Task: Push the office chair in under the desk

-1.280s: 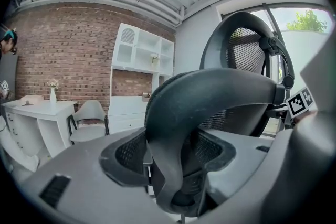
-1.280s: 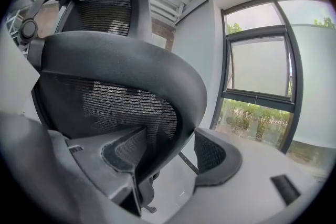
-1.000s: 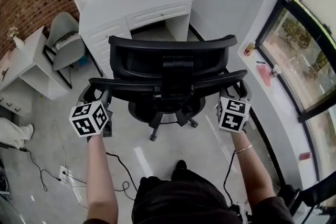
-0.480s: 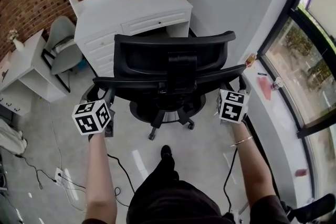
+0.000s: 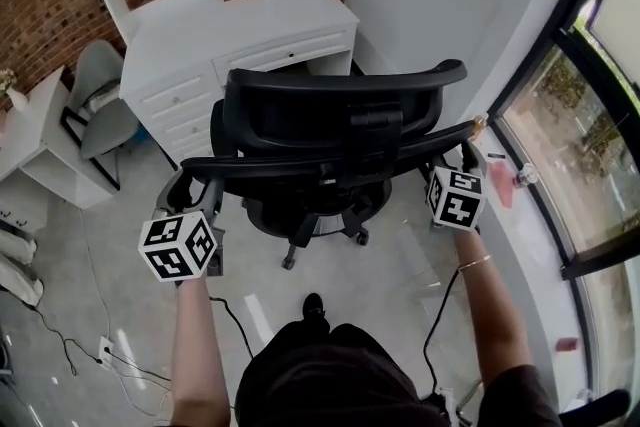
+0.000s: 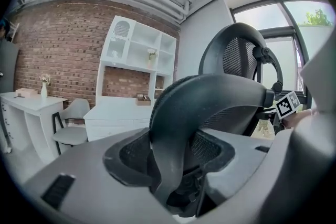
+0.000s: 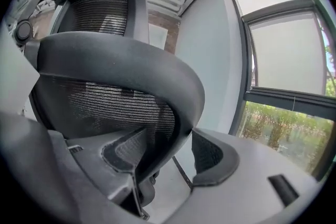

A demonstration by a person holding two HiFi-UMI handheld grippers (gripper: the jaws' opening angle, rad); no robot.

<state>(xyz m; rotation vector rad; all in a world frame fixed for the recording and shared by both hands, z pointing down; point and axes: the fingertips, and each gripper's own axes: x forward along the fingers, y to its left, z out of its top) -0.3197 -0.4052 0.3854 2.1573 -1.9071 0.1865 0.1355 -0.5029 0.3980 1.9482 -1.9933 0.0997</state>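
Closes the jaws of the left gripper [image 5: 190, 185] snug onto the backrest rim of the office chair [image 5: 330, 115], leaves those of the right gripper [image 5: 468, 155] slack astride it, and rolls the chair nearer the worktop [image 5: 230, 25], seat not yet underneath.

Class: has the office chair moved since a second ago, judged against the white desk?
Yes. The office chair has rolled closer to the white desk.

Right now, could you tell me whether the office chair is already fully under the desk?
No, the office chair has its wheeled base on bare floor, short of the white desk.
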